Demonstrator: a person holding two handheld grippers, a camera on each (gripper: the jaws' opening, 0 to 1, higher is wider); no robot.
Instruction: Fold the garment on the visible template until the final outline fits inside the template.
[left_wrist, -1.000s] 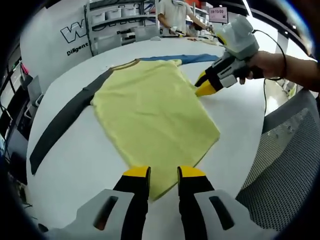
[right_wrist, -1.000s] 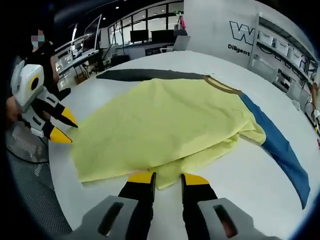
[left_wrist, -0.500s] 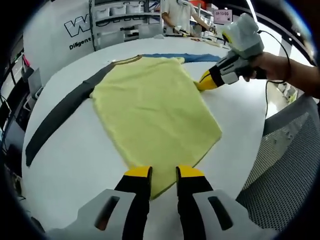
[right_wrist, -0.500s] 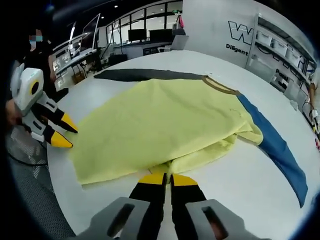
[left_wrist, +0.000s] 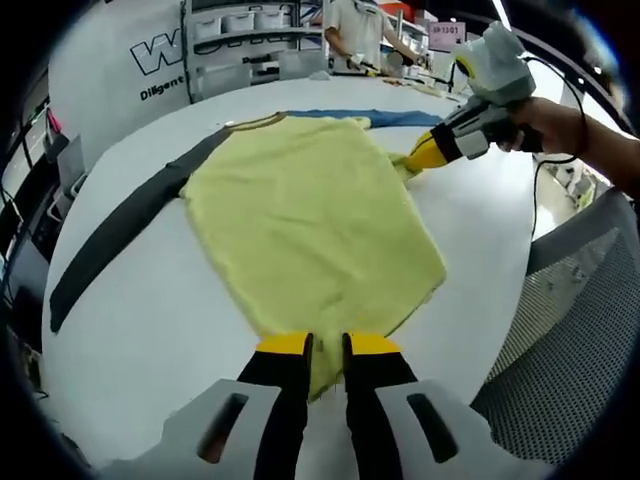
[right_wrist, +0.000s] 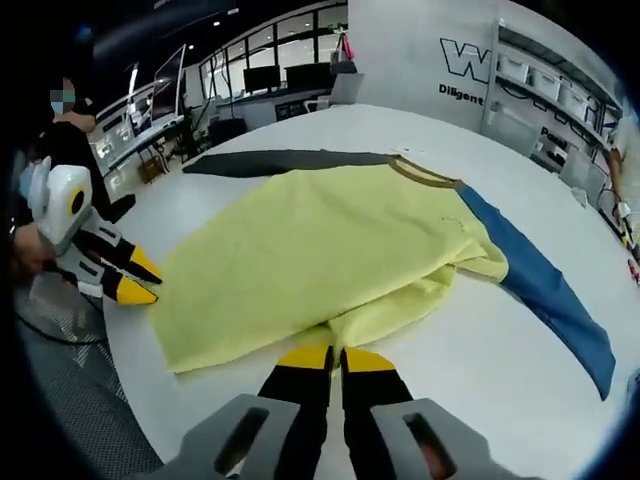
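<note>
A yellow garment (left_wrist: 310, 215) lies flat on the white round table (left_wrist: 150, 330), with a dark grey sleeve (left_wrist: 120, 235) stretched to one side and a blue sleeve (right_wrist: 545, 290) to the other. My left gripper (left_wrist: 327, 347) stands at the near hem corner. Its jaws are narrowed to a small gap, and the cloth's tip lies between them. My right gripper (right_wrist: 336, 354) is shut on the folded side edge of the garment (right_wrist: 330, 260). The right gripper (left_wrist: 425, 157) also appears in the left gripper view, at the garment's far side. The left gripper (right_wrist: 140, 280) is seen at the hem corner.
A grey mesh chair (left_wrist: 575, 330) stands close to the table's edge beside the hem. Shelves with bins (left_wrist: 240, 45) and a person at a far bench (left_wrist: 355, 30) are behind the table. Desks with monitors (right_wrist: 290, 85) line the other side.
My right gripper's jaws closed on the garment's side edge a half second ago and stay shut. My left gripper's jaws have drawn closer together around the hem corner.
</note>
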